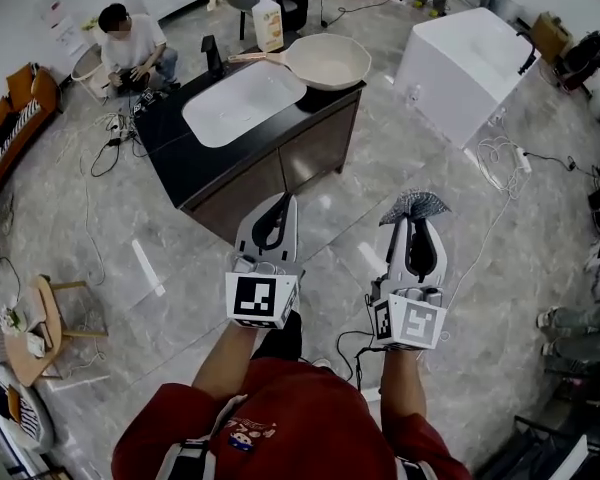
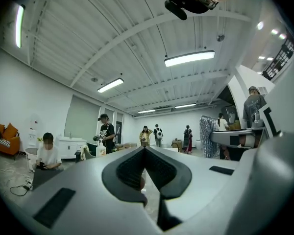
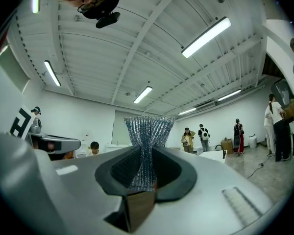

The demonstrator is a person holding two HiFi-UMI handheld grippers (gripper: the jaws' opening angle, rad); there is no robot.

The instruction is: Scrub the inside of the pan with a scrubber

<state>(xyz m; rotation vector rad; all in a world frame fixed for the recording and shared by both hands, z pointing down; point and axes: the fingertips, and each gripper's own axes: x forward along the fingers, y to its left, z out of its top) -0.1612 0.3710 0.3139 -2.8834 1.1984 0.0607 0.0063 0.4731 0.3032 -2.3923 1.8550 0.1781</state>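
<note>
The person is holding two grippers out over the grey floor point(image 1: 400, 158), well apart from the one dark surface point(image 1: 180, 153) standing farther off. The left gripper point(image 1: 283, 201) is carrying nothing: its fingers point(image 2: 130, 169) are clenched, with the tips meeting and only an empty gap behind them. The right gripper point(image 1: 409, 220) is grasping the one scrubber point(image 1: 413, 206), a sparkly silver mesh pad. Its fingers point(image 3: 118, 169) are pinching the pad at its waist, so the top is fanning out above the tips. The one pan point(image 1: 326, 60), pale inside, is sitting on the far right end of the surface. Its handle is pointing left toward one soap bottle point(image 1: 268, 21), which is standing at the far edge. One white sink basin point(image 1: 242, 102) is lying just left of the pan, and one black faucet point(image 1: 213, 56) is rising behind it. One big white box point(image 1: 460, 63) is standing on the floor to the right of the surface. One person point(image 1: 130, 48) is crouching on the floor at the far left.
</note>
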